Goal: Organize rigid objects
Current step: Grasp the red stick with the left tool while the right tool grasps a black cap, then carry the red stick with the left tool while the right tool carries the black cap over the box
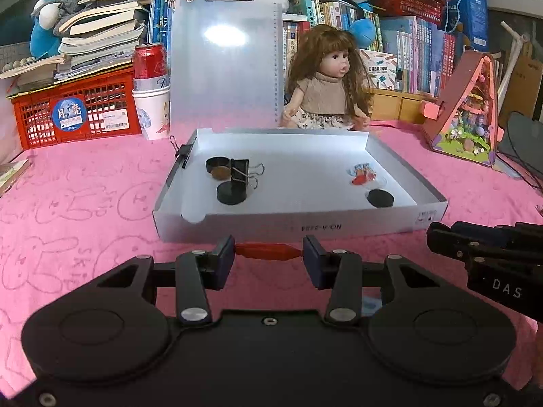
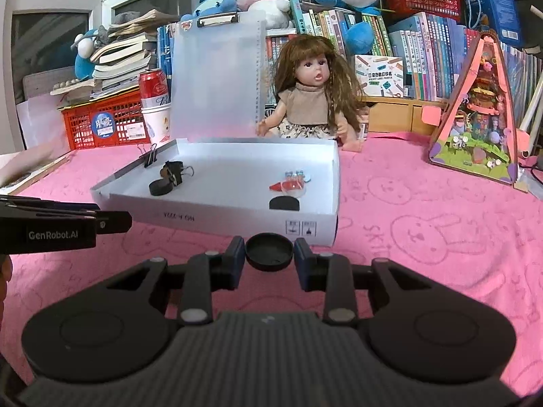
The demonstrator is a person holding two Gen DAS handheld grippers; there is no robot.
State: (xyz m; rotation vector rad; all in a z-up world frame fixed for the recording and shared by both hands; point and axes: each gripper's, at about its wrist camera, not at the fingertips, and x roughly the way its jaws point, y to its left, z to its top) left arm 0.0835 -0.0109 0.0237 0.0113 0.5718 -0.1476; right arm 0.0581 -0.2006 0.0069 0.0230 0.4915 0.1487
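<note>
The black casing of the left gripper (image 2: 113, 221) carries white lettering "GenRobot.AI". The black casing of the right gripper (image 1: 437, 234) shows the white letters "DAS". The white cardboard box (image 1: 339, 227), near the pink cloth's front edge, has inverted print on its front wall reading roughly "NO.A-333", not sharp. The round blue sticker on the red plastic crate (image 1: 115, 101), at the cloth's back left corner, shows "Moon" under Chinese characters.

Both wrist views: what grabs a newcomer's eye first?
The long-haired doll sitting behind the open white box on the pink cloth. Up close, the left gripper pinches a red object end to end, and the right gripper has its jaws around a black round cap, both just short of the box.
</note>
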